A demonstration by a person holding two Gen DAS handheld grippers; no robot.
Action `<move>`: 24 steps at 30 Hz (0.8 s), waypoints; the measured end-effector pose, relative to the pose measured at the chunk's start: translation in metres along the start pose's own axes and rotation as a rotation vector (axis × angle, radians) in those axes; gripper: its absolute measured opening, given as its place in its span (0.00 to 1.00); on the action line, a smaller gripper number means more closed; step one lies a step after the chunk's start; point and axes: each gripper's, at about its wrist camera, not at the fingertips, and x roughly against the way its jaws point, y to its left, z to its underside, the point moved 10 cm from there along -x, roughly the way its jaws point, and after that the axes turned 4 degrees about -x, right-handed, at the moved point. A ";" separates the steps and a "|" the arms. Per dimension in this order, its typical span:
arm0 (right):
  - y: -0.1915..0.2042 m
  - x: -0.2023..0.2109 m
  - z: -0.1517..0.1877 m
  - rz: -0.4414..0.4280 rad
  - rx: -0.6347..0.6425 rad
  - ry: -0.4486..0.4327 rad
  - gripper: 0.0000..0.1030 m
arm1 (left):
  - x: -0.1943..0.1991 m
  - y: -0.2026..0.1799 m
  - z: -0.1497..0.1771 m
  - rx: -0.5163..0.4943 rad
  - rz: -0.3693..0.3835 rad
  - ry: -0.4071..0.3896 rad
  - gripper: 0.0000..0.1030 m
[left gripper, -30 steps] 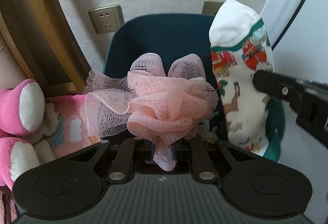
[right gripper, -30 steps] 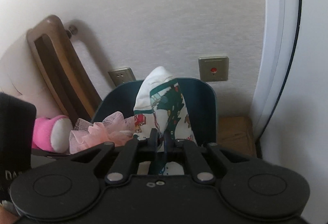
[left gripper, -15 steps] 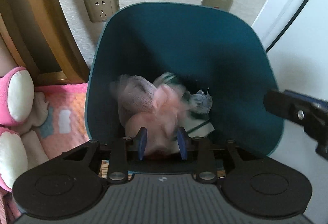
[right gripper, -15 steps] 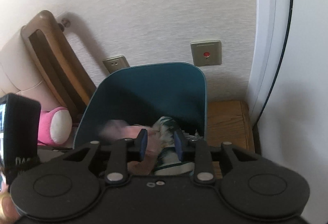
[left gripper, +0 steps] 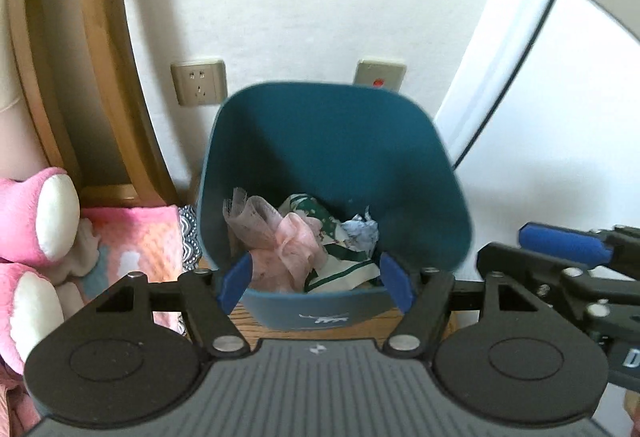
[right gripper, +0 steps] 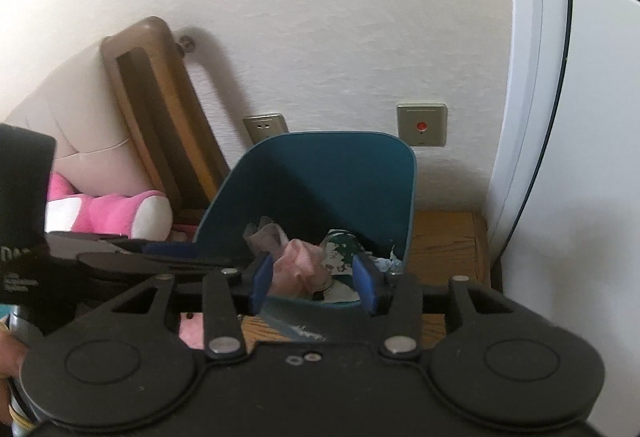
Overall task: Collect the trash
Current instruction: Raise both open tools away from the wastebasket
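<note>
A dark teal bin stands on a wooden stand against the wall. Inside lie a pink mesh puff, a white and green printed sock and a crumpled scrap of paper. My left gripper hovers above the bin's near rim, its jaws opening with nothing between them. My right gripper also hangs over the bin, jaws opening and empty; the puff and sock lie below it. The right gripper's blue finger shows at the left view's right edge.
A wooden bed frame leans on the wall at left, with a pink plush toy and a pink blanket beside the bin. Two wall plates sit behind the bin. A white curved panel rises at right.
Both grippers let go: the pink puff and the sock dropped into the bin. Both pairs of jaws spread apart, and both grippers pulled back and up from the bin.
</note>
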 end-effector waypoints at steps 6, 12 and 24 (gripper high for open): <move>0.014 0.035 0.012 -0.020 0.031 -0.047 0.56 | 0.051 -0.002 0.016 -0.032 0.006 -0.073 0.69; 0.021 0.060 0.043 -0.060 0.057 -0.074 0.75 | 0.086 0.003 0.052 -0.024 0.000 -0.128 0.76; 0.011 0.007 0.194 -0.103 0.137 0.098 1.00 | 0.023 0.014 0.192 0.027 -0.016 0.067 0.77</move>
